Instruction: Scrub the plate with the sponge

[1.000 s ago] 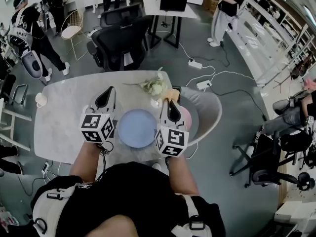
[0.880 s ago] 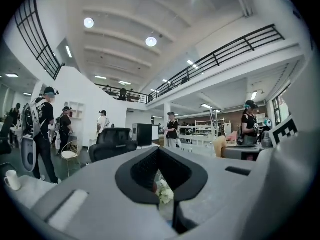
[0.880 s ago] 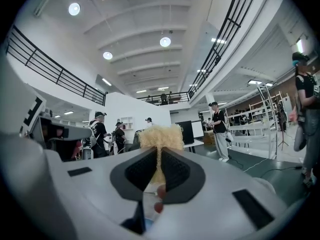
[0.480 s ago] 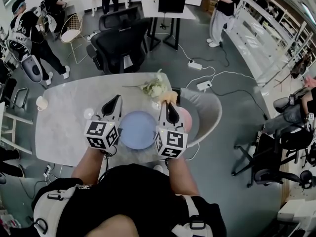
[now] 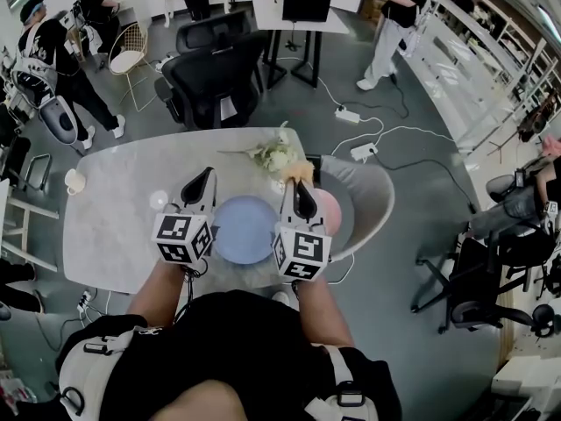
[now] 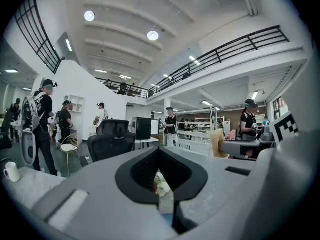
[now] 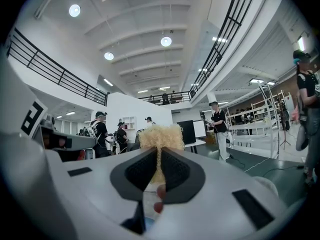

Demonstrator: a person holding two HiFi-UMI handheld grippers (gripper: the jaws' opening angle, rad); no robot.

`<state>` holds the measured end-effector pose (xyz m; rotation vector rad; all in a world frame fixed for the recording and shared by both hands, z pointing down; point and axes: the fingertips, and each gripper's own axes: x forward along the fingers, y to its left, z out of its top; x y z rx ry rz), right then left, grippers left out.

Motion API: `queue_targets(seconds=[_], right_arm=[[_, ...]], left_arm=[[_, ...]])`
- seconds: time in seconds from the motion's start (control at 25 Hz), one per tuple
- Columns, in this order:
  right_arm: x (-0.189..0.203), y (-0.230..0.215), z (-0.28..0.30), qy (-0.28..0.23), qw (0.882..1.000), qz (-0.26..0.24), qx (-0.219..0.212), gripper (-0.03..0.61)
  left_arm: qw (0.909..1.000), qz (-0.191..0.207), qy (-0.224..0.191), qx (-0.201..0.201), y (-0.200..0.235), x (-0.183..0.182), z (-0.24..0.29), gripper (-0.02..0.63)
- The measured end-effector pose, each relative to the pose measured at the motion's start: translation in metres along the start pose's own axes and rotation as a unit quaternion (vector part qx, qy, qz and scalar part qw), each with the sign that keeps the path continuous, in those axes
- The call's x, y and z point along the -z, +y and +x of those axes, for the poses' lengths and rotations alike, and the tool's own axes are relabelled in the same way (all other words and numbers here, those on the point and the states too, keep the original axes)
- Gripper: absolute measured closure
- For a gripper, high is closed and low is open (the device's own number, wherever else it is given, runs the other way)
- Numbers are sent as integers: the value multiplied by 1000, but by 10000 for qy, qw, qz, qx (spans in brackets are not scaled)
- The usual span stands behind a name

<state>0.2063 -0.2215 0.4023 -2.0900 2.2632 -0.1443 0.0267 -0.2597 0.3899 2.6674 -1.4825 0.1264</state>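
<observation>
A round blue plate (image 5: 244, 229) lies on the marble table (image 5: 110, 235), near its front edge. My left gripper (image 5: 207, 175) hovers at the plate's left rim with its jaws shut and nothing between them. At the plate's right rim my right gripper (image 5: 298, 185) is shut on a fuzzy yellow sponge (image 5: 302, 170). In the right gripper view the sponge (image 7: 160, 134) stands up from the tips of the right gripper (image 7: 159, 156). The left gripper view shows only the closed tips of the left gripper (image 6: 160, 154), with a sliver of table past them.
A bunch of pale flowers (image 5: 274, 155) lies behind the plate. A pink dish (image 5: 329, 207) sits right of my right gripper. A white cup (image 5: 74, 179) and a small white object (image 5: 159, 200) stand to the left. A grey chair (image 5: 366, 196) stands at the table's right edge. People stand around the room.
My left gripper has moved right and a little forward, closer to the plate's left rim. The right gripper with the sponge has hardly moved.
</observation>
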Motion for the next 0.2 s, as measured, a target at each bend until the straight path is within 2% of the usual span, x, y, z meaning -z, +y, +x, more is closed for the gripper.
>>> queue_targets(seconds=[0.2], right_arm=[[2,-2,-2,10,10000,-16,-21,549]], left_arm=[[10000,-19,48,-80,0,6,2,609]])
